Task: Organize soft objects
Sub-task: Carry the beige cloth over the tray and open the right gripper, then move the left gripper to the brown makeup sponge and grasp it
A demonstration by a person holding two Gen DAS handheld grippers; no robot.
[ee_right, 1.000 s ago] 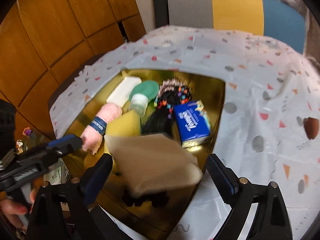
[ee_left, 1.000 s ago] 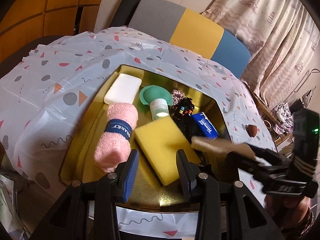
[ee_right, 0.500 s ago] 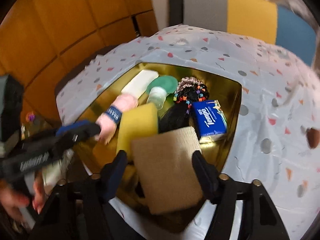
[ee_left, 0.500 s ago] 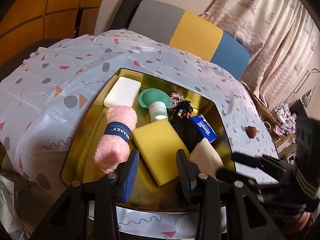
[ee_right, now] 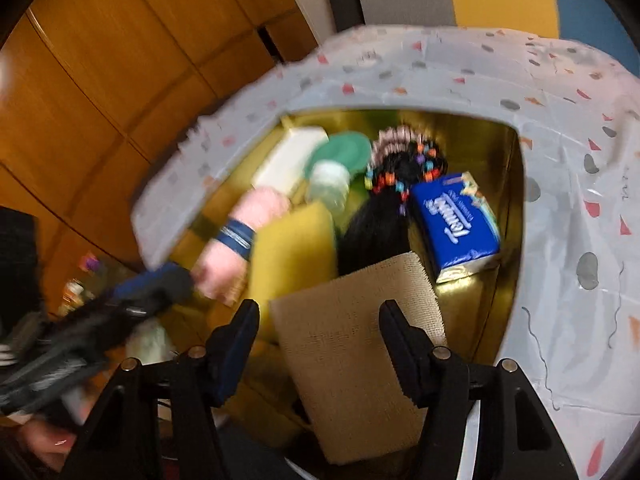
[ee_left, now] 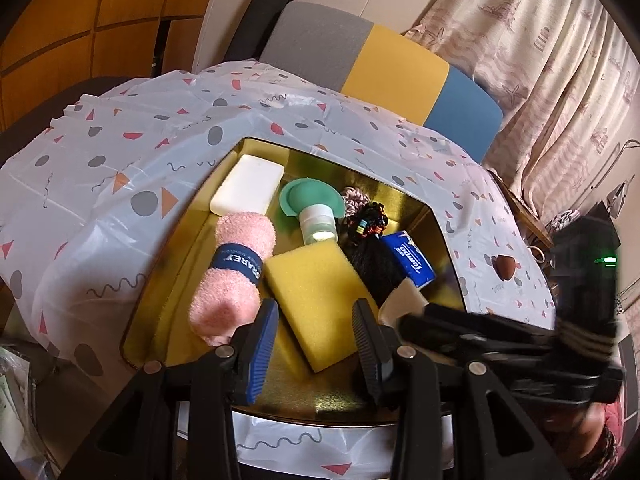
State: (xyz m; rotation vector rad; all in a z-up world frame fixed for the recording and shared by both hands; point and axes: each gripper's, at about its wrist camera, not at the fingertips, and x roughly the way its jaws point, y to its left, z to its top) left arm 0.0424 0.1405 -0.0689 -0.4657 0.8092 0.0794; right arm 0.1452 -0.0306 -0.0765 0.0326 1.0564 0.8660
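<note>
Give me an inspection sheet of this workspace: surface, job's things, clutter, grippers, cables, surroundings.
Surface: gold tray on a patterned tablecloth.
Job's things: in the tray, pink rolled towel, yellow sponge, white block, beige cloth, black hair bundle with coloured beads.
Clutter: blue tissue pack, green lid and small bottle.
Grippers: left gripper open, nothing between its pads; right gripper shut on the beige cloth.
Cables: nothing seen.
Surroundings: grey, yellow and blue chair back, curtain, wooden panels.
</note>
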